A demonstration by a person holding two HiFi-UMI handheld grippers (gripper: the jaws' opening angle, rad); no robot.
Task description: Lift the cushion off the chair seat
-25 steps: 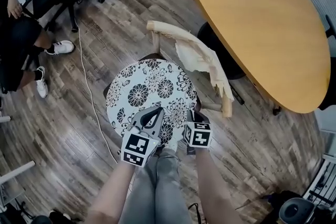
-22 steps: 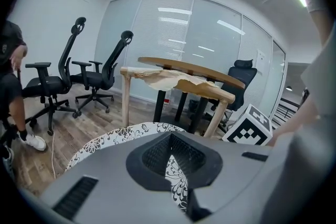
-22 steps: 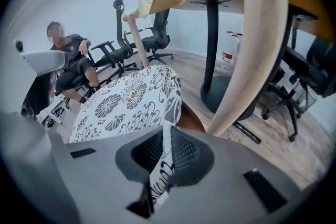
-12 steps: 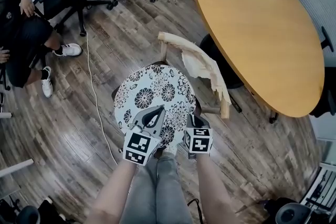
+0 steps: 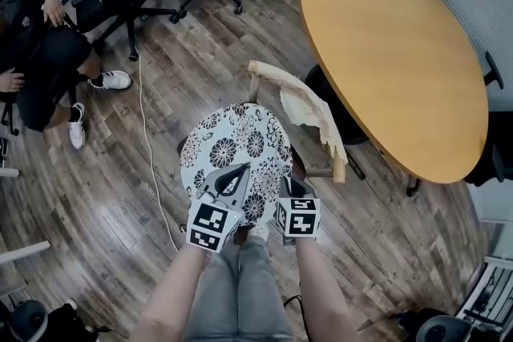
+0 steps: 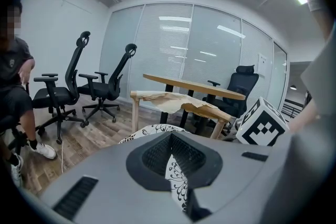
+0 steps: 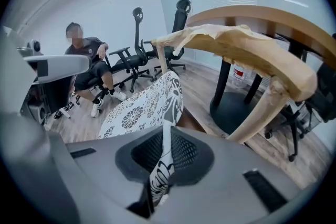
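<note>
Head view: one cushion (image 5: pixel 232 144), one chair (image 5: pixel 309 104); left claw (image 5: pixel 237 171), right claw (image 5: pixel 290 185) each pinching cushion edge.

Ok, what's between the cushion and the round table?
The chair's torn backrest stands between cushion and table, clearest in the head view.

My head view looks steeply down from high over the cushion (image 5: pixel 232 144) and floor (image 5: pixel 104 196), both gripper views ride low at its near edge, looking along their jaws, all three share the chair back (image 5: pixel 300 102)
</note>
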